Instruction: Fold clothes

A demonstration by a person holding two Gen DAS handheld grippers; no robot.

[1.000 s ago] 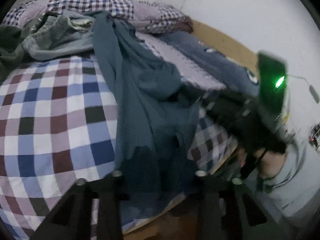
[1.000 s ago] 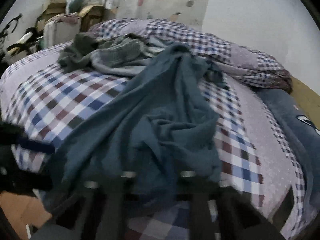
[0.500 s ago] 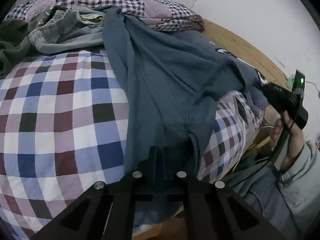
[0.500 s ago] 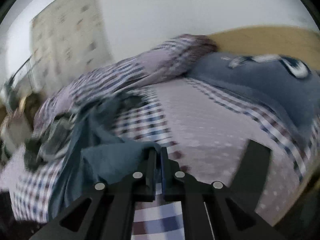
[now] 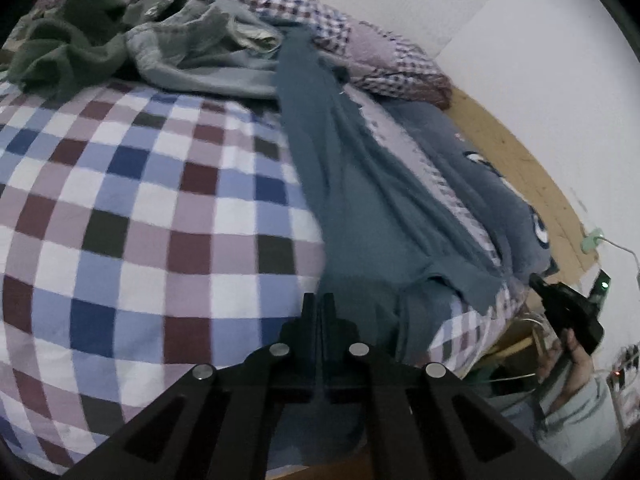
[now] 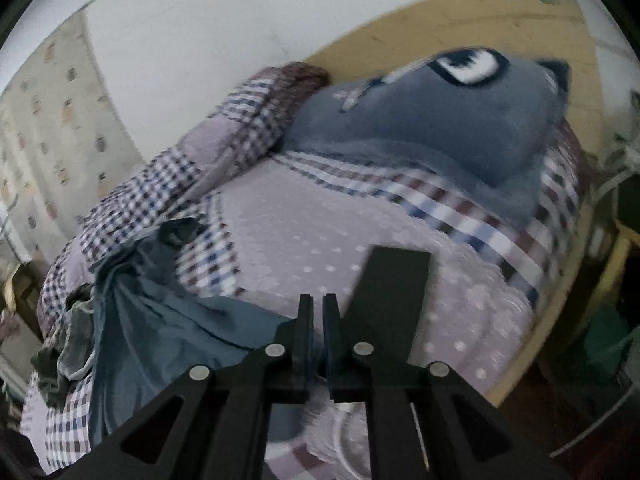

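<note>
We see a matt teal cloth garment [image 5: 360, 208] on a checked woven bedsheet [image 5: 140, 208] (soft-looking), a plush grey cushion [image 6: 432, 120], and a smooth wooden headboard [image 6: 460, 20] at one o'clock.

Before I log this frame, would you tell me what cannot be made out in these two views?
- Left wrist view: the teal garment's near edge is hidden behind the left gripper; the far end is buried under the grey clothes.
- Left wrist view: the right gripper is too small to read its jaws.
- Right wrist view: whether the right gripper pinches cloth; its own frame hides it.
</note>
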